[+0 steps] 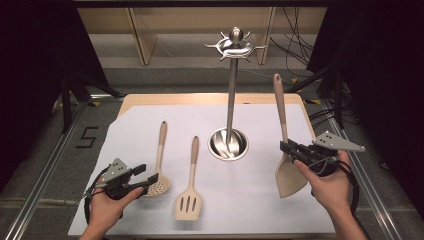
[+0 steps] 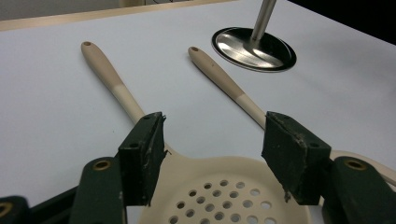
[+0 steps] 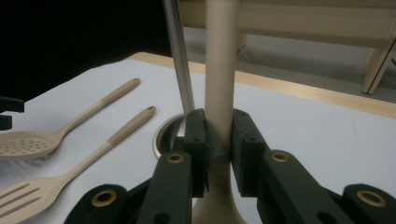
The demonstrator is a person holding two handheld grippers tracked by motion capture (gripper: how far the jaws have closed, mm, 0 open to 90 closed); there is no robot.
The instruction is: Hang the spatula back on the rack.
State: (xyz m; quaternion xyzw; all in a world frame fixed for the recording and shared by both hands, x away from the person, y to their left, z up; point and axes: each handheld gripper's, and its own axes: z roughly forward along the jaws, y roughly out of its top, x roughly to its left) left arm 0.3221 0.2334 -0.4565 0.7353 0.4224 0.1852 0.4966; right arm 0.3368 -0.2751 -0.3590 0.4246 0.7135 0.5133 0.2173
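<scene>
right gripper (image 1: 288,148) clamps beige solid spatula (image 1: 286,170) | left gripper (image 1: 148,174) open | lift handle hole onto steel rack (image 1: 231,95) hook, keep upright

We see a beige spatula (image 1: 287,175) w/ solid blade, held upright, handle up, clamped at the neck. It's off the table's white sheet, right of the steel stand.

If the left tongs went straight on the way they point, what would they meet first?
Probably the skimmer spoon: the left tongs stand open over its perforated bowl, with its neck straight ahead between them. The slotted turner lies further on, a little to one side; depth is uncertain.
</scene>
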